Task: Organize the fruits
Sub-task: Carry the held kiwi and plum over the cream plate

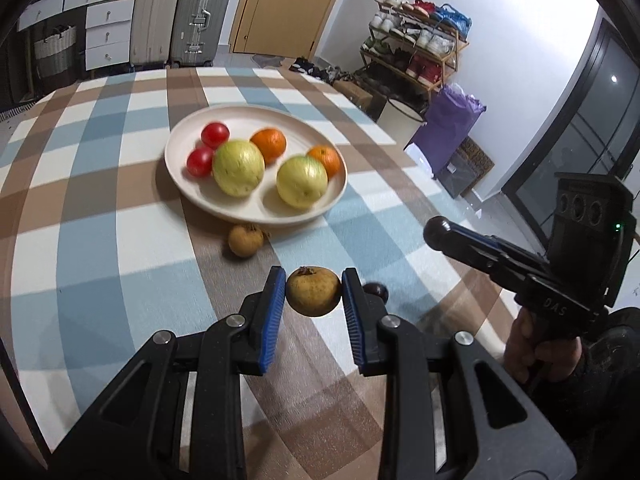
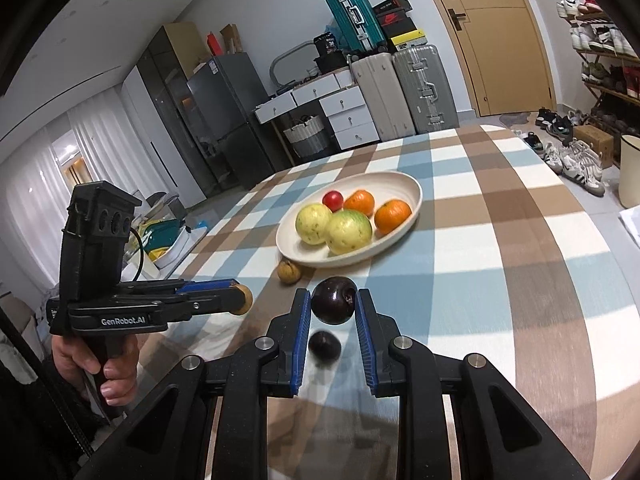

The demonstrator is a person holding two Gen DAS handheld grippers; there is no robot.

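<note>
Left tool point(image 1: 313, 292) grips longan point(image 1: 313, 291); plate point(image 1: 240, 204) rim near.

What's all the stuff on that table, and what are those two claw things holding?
Plate: one, cream, mid-table.
Tomatoes: two, red, on the plate.
Oranges: two, orange, on the plate.
Guavas: two, yellow-green, on the plate.
Brown fruit: two; one on the cloth beside the plate, one in the left claw.
Dark plums: two; one in the right claw, one on the cloth below it.
Tablecloth: one, checked blue, brown, white.
Left claw: shut on brown fruit.
Right claw: shut on plum.
</note>
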